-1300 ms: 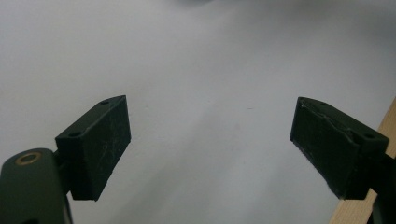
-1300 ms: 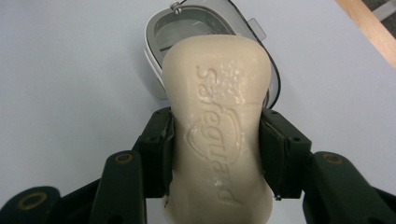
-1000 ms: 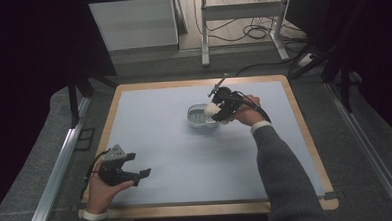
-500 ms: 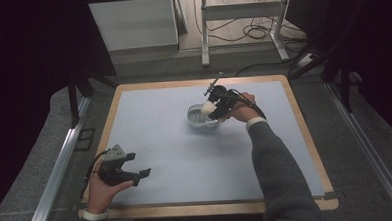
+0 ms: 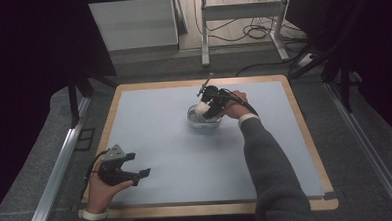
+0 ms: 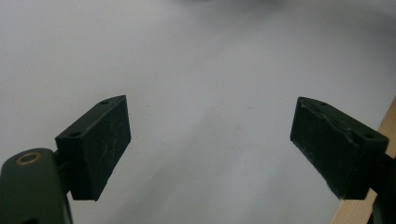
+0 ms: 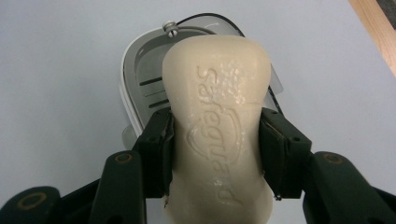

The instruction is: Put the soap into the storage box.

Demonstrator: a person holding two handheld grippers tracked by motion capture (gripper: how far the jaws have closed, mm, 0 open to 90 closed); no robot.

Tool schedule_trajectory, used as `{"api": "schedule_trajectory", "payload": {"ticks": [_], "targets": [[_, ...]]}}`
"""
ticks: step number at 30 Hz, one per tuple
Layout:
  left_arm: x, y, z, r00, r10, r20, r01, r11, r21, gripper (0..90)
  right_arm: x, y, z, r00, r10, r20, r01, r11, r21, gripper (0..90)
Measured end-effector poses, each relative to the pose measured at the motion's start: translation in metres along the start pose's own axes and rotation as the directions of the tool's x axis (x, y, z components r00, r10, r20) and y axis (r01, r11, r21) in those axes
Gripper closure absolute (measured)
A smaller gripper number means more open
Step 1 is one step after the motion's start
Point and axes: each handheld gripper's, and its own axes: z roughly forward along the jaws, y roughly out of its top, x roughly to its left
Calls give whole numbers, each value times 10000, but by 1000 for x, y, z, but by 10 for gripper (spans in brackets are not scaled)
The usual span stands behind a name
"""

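Risk first: as I read it, I'm lowering the soap (image 7: 217, 135) into the dish (image 7: 140, 84), and the bar is smooth and looks waxy, so it could slide out of the grip or tip sideways if I let go too high. It could also land on the dish rim and skid onto the mat (image 5: 165, 137), or nudge the light dish along. Right claw (image 7: 215, 147): jaws pressed on both narrow sides of the bar at its waist, holding it above the dish with the embossed face up and the far end out over the slotted insert. From overhead the soap sits over the dish in the mat's far middle. Left claw (image 6: 210, 140): wide apart, nothing between, parked at the near left.
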Motion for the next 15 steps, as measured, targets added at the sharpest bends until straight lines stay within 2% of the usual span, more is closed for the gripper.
{"api": "schedule_trajectory", "payload": {"ticks": [10,15], "targets": [[0,0,1,10000,13,2,-13,10000,29,128,1,1,9,9999,-150,-32,151,9998,151,476],[-1,0,2,10000,14,17,-14,10000,26,128,3,4,0,9998,181,18,-181,9991,-392,451]]}}
